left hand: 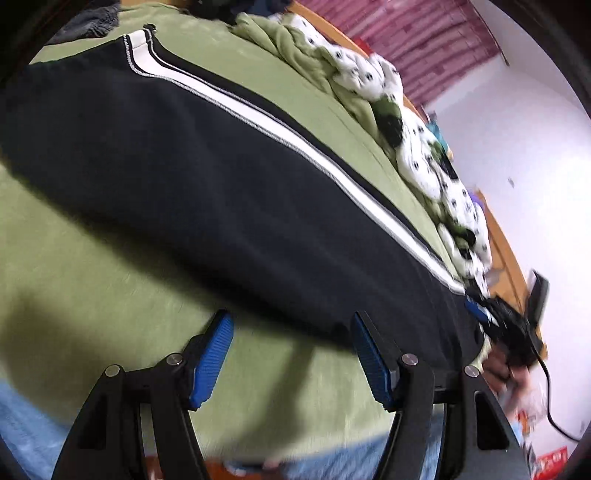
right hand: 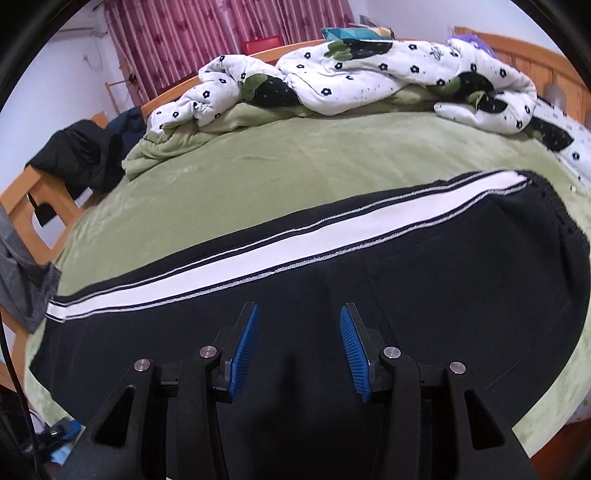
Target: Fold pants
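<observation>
Pants: we see black track pants point(right hand: 332, 295) with a white side stripe point(right hand: 258, 254) lying flat and lengthwise on the green bed sheet point(right hand: 295, 158). In the right wrist view the waistband end points right and the leg end points left.
Pants in the left view: the same pants point(left hand: 207, 184) run diagonally from upper left to lower right, the stripe point(left hand: 280, 125) along their far edge and the near edge just ahead of the fingertips.
Left gripper: our left gripper point(left hand: 291, 321) has its blue-padded fingers point(left hand: 210, 354) spread wide with nothing between them. It sits over bare sheet point(left hand: 110, 280) at the pants' near edge, its right finger at the black fabric; we cannot tell whether it touches.
Right gripper: our right gripper point(right hand: 299, 314) is also parted, jaws apart and holding nothing. It sits directly over the black cloth, below the stripe, with a back pocket outline to its right. In the left view it point(left hand: 484, 314) appears blurred at the pants' lower right end.
Contact: we cannot tell whether the right fingers point(right hand: 243, 347) press on the fabric or hover just above.
Surroundings: a white flower-print quilt point(right hand: 369, 77) lies bunched along the far side of the bed, well apart from the pants. A dark jacket point(right hand: 85, 155) hangs over the wooden bed frame point(right hand: 22, 199) at left, with red curtains point(right hand: 207, 33) behind.
</observation>
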Available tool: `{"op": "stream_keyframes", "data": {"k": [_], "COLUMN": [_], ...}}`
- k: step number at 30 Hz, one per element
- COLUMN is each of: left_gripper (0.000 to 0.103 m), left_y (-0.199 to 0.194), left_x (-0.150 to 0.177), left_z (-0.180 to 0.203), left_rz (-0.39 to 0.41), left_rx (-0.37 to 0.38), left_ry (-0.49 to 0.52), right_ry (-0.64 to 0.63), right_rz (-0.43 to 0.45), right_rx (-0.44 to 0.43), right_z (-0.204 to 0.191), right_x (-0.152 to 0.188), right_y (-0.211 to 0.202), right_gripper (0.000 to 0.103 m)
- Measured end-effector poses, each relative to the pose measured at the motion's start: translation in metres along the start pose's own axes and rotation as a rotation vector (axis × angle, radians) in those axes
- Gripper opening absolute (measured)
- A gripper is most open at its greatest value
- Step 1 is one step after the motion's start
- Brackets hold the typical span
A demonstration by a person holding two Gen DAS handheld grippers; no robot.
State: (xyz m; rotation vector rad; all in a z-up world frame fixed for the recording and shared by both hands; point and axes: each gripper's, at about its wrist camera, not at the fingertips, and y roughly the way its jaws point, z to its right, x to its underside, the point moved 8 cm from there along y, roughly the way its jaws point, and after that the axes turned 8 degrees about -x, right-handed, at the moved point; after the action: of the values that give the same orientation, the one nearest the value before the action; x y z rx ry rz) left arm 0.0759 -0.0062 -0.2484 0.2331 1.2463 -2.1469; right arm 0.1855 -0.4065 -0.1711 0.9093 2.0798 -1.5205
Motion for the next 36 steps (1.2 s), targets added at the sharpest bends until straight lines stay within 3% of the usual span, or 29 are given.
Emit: {"op": "stream_keyframes", "data": {"k": [2,5,7,11,15,21,25,31,36], "left_gripper": [0.062,0.035,0.035,0.033,0.033,0.032,0.032,0.024,0.022], "left_y": [0.004,-0.003,-0.009,-0.04,-0.056,-0.063,-0.062,-0.064,-0.087], "left_x": [-0.009,-0.023,-0.034,-0.064,-0.094,-0.139,-0.147,-0.147,-0.165], "left_z": [0.0,-0.019,-0.042,-0.098,-0.151,-0.199,-0.204,-0.188,-0.133], "left_rz": [0.061,0.132,0.134,0.206,0.25,0.28,0.29,0.303,0.377], "left_rx": [-0.01,-0.083,-0.06,-0.104,-0.194,-0.226,-0.234,-0.354,-0.466], "left_ry": [-0.008,-0.044,-0.096,-0.208,-0.264,-0.316,-0.307,-0.206,-0.018], "right_ry": [0.006,0.012,0.022,0.027,0.017,-0.034,-0.059,-0.031,-0.028], "right_rz": [0.008,0.022,0.026,0.013,0.008,0.014,-0.003,-0.045,-0.007], "right_rx": [0.005,0.014,0.015,0.027,0.038,0.043,0.061,0.052,0.043], "right_z": [0.0,0.001,0.001,0.001,-0.006,-0.019,-0.022,-0.023,-0.019], "right_x": [-0.001,-0.004,-0.005,-0.005,-0.006,-0.008,-0.001,0.006,0.0], "right_y": [-0.001,-0.002,-0.001,0.005,0.012,0.016,0.019,0.023,0.012], "right_gripper": [0.045,0.045,0.045,0.046,0.046,0.046,0.046,0.046,0.046]}}
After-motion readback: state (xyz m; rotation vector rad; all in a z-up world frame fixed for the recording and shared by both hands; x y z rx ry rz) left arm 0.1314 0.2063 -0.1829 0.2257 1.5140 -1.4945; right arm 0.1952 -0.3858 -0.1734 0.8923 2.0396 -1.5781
